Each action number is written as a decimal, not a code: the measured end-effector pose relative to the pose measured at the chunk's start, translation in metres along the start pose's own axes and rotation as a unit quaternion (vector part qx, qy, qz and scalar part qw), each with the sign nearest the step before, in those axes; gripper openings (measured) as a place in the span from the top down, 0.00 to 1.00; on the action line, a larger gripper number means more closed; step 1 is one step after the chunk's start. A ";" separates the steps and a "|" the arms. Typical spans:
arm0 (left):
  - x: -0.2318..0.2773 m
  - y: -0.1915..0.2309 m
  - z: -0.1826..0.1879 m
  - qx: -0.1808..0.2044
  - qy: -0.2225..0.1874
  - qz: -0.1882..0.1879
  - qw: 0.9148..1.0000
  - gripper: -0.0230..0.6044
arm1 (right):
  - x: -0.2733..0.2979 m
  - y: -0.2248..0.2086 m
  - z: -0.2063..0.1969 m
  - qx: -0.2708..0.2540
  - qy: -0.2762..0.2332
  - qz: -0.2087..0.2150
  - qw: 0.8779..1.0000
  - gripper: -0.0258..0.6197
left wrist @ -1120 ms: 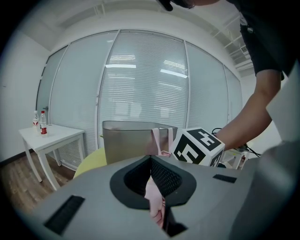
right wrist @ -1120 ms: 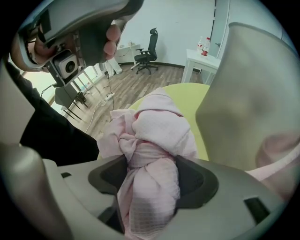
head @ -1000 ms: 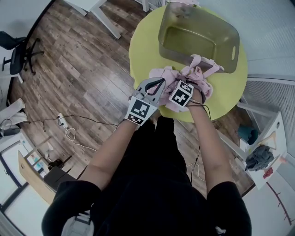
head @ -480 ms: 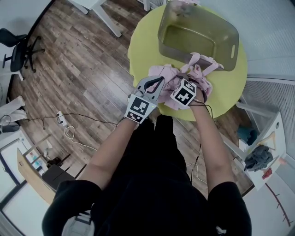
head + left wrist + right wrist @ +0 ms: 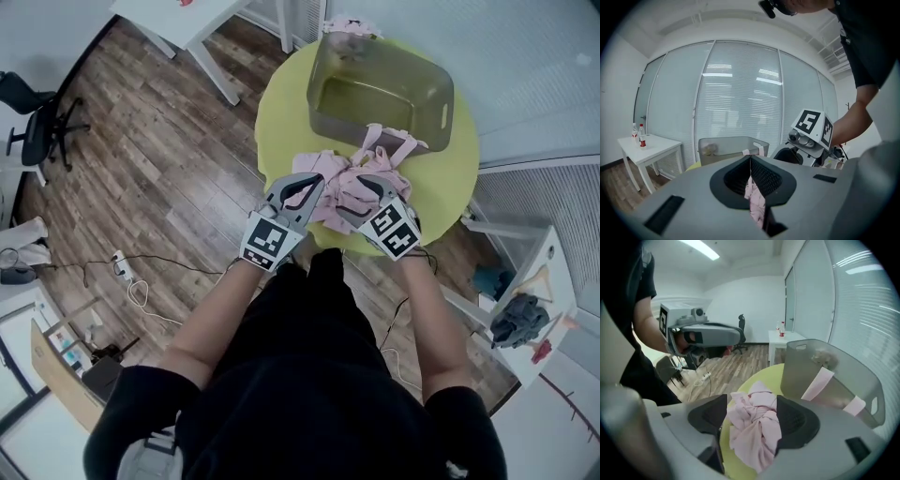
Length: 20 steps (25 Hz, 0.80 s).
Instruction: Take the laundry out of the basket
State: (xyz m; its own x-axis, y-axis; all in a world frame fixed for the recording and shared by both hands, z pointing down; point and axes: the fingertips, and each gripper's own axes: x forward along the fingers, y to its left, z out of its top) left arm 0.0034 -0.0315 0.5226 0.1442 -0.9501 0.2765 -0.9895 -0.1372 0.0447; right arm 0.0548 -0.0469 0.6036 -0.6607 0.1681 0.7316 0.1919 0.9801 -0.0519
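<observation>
An office chair (image 5: 37, 127) stood at the far left on the wood floor (image 5: 159, 169), with a white table (image 5: 202, 23) beyond it and a cable (image 5: 141, 291) trailing over the boards nearer the person. The left gripper (image 5: 750, 161) had its jaws pressed together on a thin fold of the pink laundry (image 5: 342, 183) — in the left gripper view the cloth hung down from between the pads. That laundry lay outside the basket, heaped on the near part of the round yellow-green table (image 5: 281, 103), just in front of the grey basket (image 5: 384, 66), and two pale strips of it were draped up over the basket's near rim. The basket stood toward the far side of the table with its floor showing. A small pale bundle (image 5: 352, 23) sat at its far rim, and whether it lay inside or behind could not be told. The right gripper (image 5: 752, 404) was on the right side of the heap, just beside the left one. Its jaws were set wide, and a knotted bunch of the same laundry filled the gap and touched both pads — clamped, by the look of its own view. At the far right, past the table's edge, a dark garment (image 5: 520, 319) lay on a white shelf unit (image 5: 553, 267).
</observation>
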 end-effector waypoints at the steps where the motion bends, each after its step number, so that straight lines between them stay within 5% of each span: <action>1: -0.002 -0.003 0.005 0.002 -0.003 -0.003 1.000 0.95 | -0.009 0.005 0.003 0.018 -0.023 0.005 1.000 0.43; 6: -0.013 -0.017 0.030 0.011 -0.017 -0.017 1.000 0.95 | -0.062 0.020 0.029 0.047 -0.139 -0.021 0.989 0.43; 10: -0.027 -0.032 0.065 0.008 -0.045 -0.034 0.998 0.95 | -0.116 0.034 0.066 0.044 -0.239 -0.042 0.969 0.47; 15: -0.043 -0.051 0.110 0.019 -0.083 -0.055 0.995 0.95 | -0.176 0.041 0.111 0.052 -0.345 -0.078 0.934 0.73; 20: -0.048 -0.062 0.138 0.008 -0.125 -0.065 0.990 0.95 | -0.205 0.040 0.130 0.043 -0.388 -0.123 0.912 0.91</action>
State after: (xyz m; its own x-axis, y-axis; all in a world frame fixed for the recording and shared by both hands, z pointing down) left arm 0.0569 -0.0163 0.3740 0.2666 -0.9635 0.0240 -0.9629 -0.2652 0.0496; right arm 0.1037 -0.0282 0.3630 -0.9974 -0.0666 0.0290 -0.0674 0.9973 -0.0290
